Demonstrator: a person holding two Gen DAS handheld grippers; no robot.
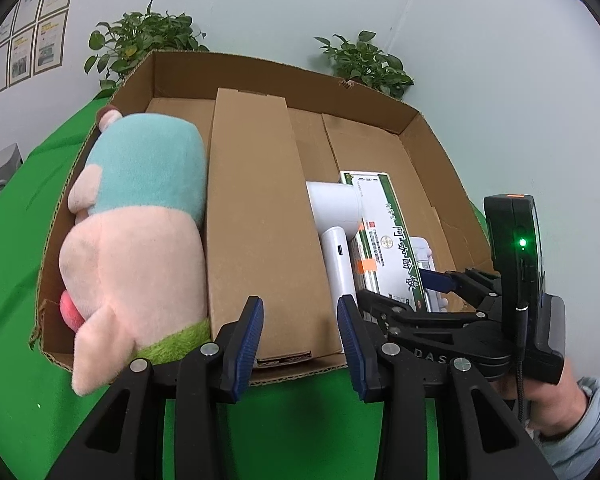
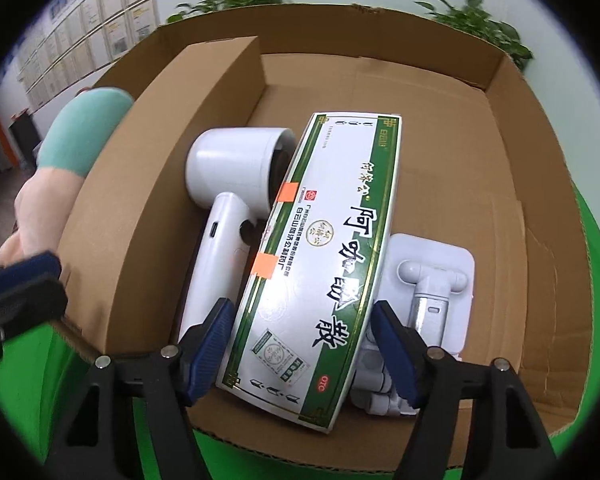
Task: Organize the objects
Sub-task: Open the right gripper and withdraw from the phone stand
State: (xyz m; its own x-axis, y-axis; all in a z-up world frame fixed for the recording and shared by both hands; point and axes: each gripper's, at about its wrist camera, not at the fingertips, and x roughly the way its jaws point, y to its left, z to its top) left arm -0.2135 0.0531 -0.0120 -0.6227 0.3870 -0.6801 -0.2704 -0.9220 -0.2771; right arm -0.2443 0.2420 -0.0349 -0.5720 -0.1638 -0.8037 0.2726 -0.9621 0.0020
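An open cardboard box (image 1: 420,136) (image 2: 512,128) sits on green cloth. Inside it lie a pink and teal plush toy (image 1: 136,236) (image 2: 80,136), a long brown carton (image 1: 260,216) (image 2: 148,168), a white hair dryer (image 1: 336,236) (image 2: 228,208), a green and white medicine box (image 1: 384,232) (image 2: 320,256) and a white folding stand (image 2: 432,276). My left gripper (image 1: 300,340) is open and empty over the brown carton's near end. My right gripper (image 2: 304,344) (image 1: 436,292) straddles the medicine box's near end; its fingers (image 2: 212,340) stand just off the box's sides.
Two potted plants (image 1: 140,44) (image 1: 364,64) stand behind the box against a pale wall. Framed papers (image 1: 28,48) hang on the left wall. Green cloth (image 1: 8,264) covers the table around the box.
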